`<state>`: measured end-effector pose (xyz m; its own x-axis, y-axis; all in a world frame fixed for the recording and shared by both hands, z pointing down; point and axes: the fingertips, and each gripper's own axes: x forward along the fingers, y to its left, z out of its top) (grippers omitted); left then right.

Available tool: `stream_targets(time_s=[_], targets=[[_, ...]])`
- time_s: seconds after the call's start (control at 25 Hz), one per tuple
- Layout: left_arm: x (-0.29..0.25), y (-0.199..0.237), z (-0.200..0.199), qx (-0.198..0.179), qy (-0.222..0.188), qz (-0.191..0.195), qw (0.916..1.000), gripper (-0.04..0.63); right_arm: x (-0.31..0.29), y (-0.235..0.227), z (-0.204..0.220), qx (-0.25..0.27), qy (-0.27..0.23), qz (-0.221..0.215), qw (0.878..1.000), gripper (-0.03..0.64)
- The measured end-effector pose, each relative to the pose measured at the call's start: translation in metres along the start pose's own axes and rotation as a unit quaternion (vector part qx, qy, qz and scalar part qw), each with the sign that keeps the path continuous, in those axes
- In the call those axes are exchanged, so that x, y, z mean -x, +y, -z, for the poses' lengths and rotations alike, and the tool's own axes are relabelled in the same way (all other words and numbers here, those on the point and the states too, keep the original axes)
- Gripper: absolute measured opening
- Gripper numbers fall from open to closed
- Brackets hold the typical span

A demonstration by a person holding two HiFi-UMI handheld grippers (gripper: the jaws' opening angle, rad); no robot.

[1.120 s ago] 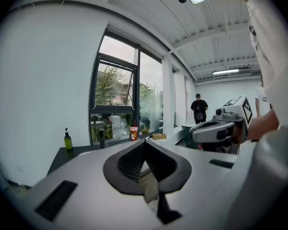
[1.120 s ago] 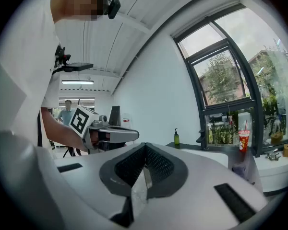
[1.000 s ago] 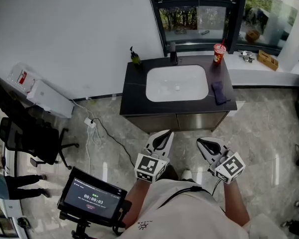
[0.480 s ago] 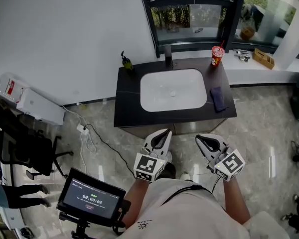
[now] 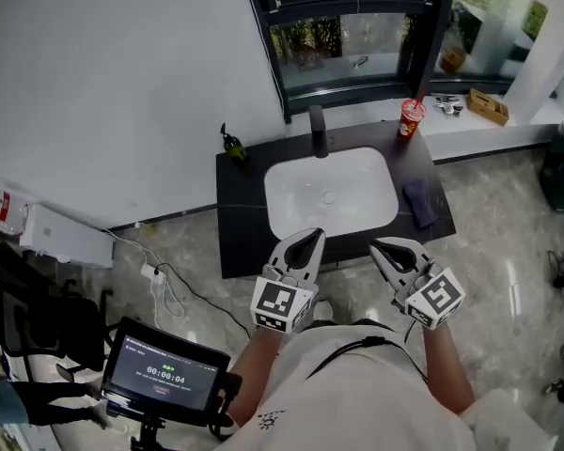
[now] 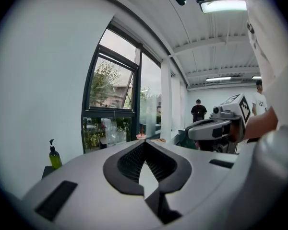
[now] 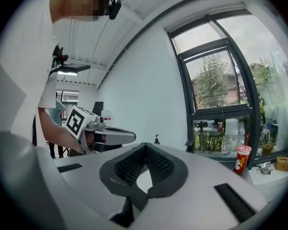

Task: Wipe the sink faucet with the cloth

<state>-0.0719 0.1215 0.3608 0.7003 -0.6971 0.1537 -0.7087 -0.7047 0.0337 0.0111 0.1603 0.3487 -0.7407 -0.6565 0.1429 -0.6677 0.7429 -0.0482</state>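
Head view: my left tongs and right tongs hover closed and empty near the tabletop, cloth right of the sink, faucet far; left gripper view, then right gripper view, show tips shut on nothing, so I risk shoving the cloth off the edge.

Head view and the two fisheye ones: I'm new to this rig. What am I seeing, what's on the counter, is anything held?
No robot: a person holds the white left hand-held gripper and right hand-held gripper. The head view looks down from the person's head; each gripper view looks along that gripper's jaws. The black countertop carries a white basin, a dark faucet behind it, a dark purple cloth to its right, a red cup with straw and a green soap bottle. Both grippers are shut and empty; the cloth lies untouched.
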Motion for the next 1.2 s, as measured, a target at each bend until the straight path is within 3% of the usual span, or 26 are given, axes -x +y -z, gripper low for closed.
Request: stream_targets(time_s=[0.48, 1.2], targets=[[-0.035, 0.049, 0.007, 0.015, 0.013, 0.014, 0.9997, -0.005, -0.05, -0.038, 0.003, -0.02, 0.011, 0.022, 0.999, 0.005], [-0.115, 0.07, 0.001, 0.013, 0.038, -0.015, 0.9991, -0.005, -0.102, -0.107, 0.006, -0.017, 0.023, -0.057, 0.998, 0.005]])
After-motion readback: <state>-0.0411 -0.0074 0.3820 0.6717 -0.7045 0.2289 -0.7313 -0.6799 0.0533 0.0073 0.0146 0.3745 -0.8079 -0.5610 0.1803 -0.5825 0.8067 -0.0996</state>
